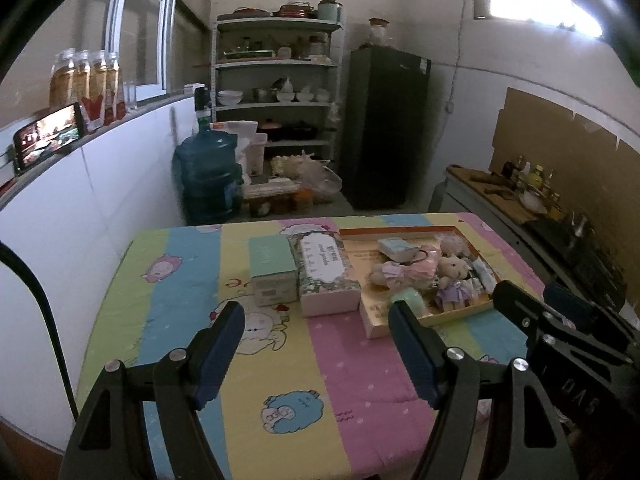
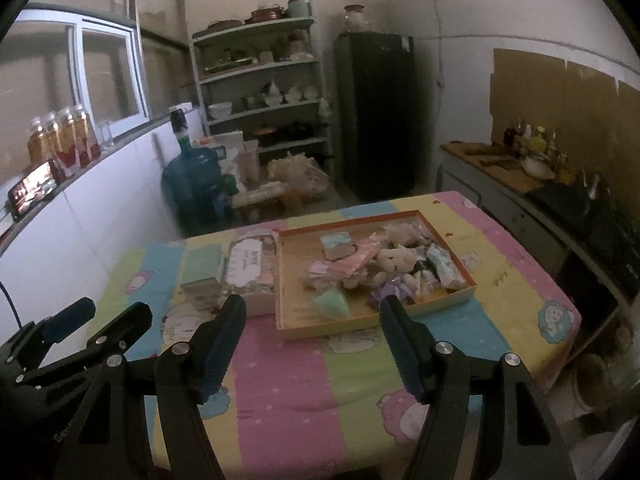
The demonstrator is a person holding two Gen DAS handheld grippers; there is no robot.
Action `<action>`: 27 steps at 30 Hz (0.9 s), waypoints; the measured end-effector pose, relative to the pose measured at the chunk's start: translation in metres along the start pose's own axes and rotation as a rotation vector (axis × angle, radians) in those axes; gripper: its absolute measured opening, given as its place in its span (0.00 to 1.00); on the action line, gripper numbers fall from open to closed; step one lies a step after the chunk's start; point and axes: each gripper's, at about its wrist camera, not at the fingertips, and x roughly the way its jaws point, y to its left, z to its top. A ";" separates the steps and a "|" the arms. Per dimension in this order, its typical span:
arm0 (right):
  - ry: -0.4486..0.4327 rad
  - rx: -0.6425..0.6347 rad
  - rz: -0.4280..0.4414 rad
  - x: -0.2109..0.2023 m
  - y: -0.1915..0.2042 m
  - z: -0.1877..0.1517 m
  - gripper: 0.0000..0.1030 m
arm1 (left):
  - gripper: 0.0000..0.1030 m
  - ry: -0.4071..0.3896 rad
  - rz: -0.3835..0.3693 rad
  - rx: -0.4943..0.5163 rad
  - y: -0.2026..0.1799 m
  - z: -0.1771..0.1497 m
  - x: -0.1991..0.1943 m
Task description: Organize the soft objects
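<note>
A shallow orange-rimmed cardboard tray (image 1: 372, 327) (image 2: 288, 330) lies on the table's right half. It holds a pile of soft things: a small teddy in a purple dress (image 1: 451, 276) (image 2: 394, 264), pink and lilac cloth pieces (image 1: 400, 270) (image 2: 344, 266), a mint soft item (image 1: 410, 300) (image 2: 332, 303) and tissue packs (image 2: 442, 266). My left gripper (image 1: 316, 320) is open and empty, above the table short of the boxes. My right gripper (image 2: 312, 314) is open and empty, just in front of the tray. The right gripper also shows in the left wrist view (image 1: 560, 320).
A mint box (image 1: 272, 270) (image 2: 204, 268) and a floral tissue box (image 1: 326, 276) (image 2: 248, 272) stand left of the tray. The table (image 1: 352, 380) (image 2: 288, 392) has a striped cartoon cloth. Behind are a water jug (image 1: 208, 176), shelves (image 1: 276, 80), a dark fridge (image 1: 384, 128) and a counter (image 2: 520, 176).
</note>
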 end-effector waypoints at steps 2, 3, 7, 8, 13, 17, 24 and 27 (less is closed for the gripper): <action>0.001 0.002 -0.001 -0.002 0.002 0.000 0.69 | 0.72 0.007 0.005 -0.009 0.003 0.000 -0.003; 0.001 0.004 0.000 -0.002 0.003 0.000 0.69 | 0.72 0.009 0.009 -0.011 0.004 0.000 -0.004; -0.008 0.001 0.011 -0.005 0.003 0.003 0.69 | 0.72 0.000 0.033 -0.024 0.004 0.003 -0.007; -0.011 -0.002 0.015 -0.006 0.002 0.004 0.69 | 0.72 -0.004 0.043 -0.030 0.003 0.005 -0.007; -0.023 -0.033 0.051 0.000 -0.004 0.016 0.69 | 0.72 -0.017 0.092 -0.068 -0.005 0.012 -0.006; -0.026 -0.049 0.060 0.004 -0.015 0.023 0.69 | 0.72 -0.017 0.118 -0.074 -0.016 0.014 -0.003; 0.000 -0.045 0.087 0.018 -0.029 0.030 0.69 | 0.72 -0.010 0.157 -0.101 -0.022 0.016 0.002; 0.000 -0.052 0.099 0.020 -0.029 0.030 0.69 | 0.72 -0.007 0.164 -0.100 -0.025 0.015 0.003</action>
